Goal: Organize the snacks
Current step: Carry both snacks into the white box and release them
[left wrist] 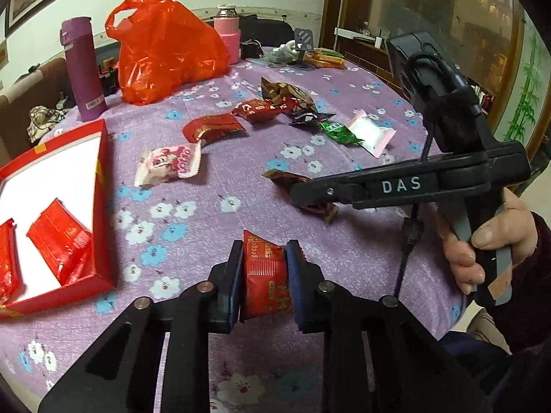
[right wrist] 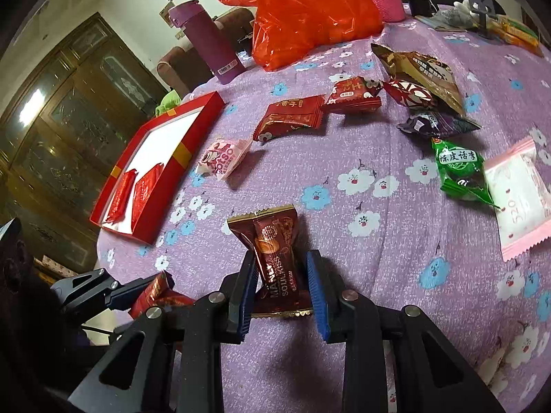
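Observation:
My left gripper (left wrist: 266, 251) is shut on a red snack packet (left wrist: 265, 275), held just above the purple flowered tablecloth. To its left lies an open red box (left wrist: 103, 189) with a white floor and red packets (left wrist: 58, 241) inside. My right gripper (right wrist: 280, 258) is shut on a dark brown snack packet (right wrist: 275, 251) that stands up between its blue pads. The left wrist view shows this right gripper (left wrist: 310, 199) from the side, with a hand (left wrist: 482, 241) on its handle. In the right wrist view the left gripper (right wrist: 151, 289) with its red packet sits low left, near the red box (right wrist: 165, 199).
Loose snacks lie across the cloth: a pink packet (left wrist: 168, 165), two red packets (left wrist: 213, 129), a brown bag (left wrist: 286, 94), a green packet (left wrist: 339, 130), a white-pink sachet (left wrist: 370, 134). At the back stand an orange plastic bag (left wrist: 165, 48), a purple bottle (left wrist: 82, 69) and a pink flask (left wrist: 227, 34).

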Available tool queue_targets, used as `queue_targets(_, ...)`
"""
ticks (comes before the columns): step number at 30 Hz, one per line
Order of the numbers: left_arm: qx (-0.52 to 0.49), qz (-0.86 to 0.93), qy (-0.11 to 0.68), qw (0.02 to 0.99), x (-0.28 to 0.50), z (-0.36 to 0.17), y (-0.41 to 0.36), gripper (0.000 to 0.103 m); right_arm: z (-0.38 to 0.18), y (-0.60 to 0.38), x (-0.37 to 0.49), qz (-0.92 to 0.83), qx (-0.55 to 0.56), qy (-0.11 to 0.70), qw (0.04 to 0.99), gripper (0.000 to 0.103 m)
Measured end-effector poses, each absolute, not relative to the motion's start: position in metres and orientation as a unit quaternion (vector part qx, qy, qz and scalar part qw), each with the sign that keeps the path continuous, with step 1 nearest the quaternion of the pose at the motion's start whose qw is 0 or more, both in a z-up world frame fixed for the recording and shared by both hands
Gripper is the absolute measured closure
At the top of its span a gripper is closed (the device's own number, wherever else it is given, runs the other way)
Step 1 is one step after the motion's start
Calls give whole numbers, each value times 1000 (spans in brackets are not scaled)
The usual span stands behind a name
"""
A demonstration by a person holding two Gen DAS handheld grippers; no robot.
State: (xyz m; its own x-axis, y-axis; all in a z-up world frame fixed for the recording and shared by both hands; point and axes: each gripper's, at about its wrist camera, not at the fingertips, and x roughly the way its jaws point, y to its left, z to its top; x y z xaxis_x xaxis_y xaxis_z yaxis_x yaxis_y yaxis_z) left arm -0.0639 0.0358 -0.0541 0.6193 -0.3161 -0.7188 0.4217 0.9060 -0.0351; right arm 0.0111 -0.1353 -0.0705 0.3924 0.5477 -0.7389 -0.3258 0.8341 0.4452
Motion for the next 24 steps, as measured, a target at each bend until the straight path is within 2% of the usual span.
queue_targets(5, 81, -185, 364, 909, -66, -44, 42, 83, -69, -136, 10, 269, 123, 482, 825, 74)
queue_targets(12, 69, -144, 350, 923, -58, -33, 69, 83, -64, -130, 15, 291, 148, 486, 811, 82)
queue_targets(24, 48, -77, 319, 943, -56, -8, 123, 83, -58, -98, 19, 300, 111, 493, 809, 83)
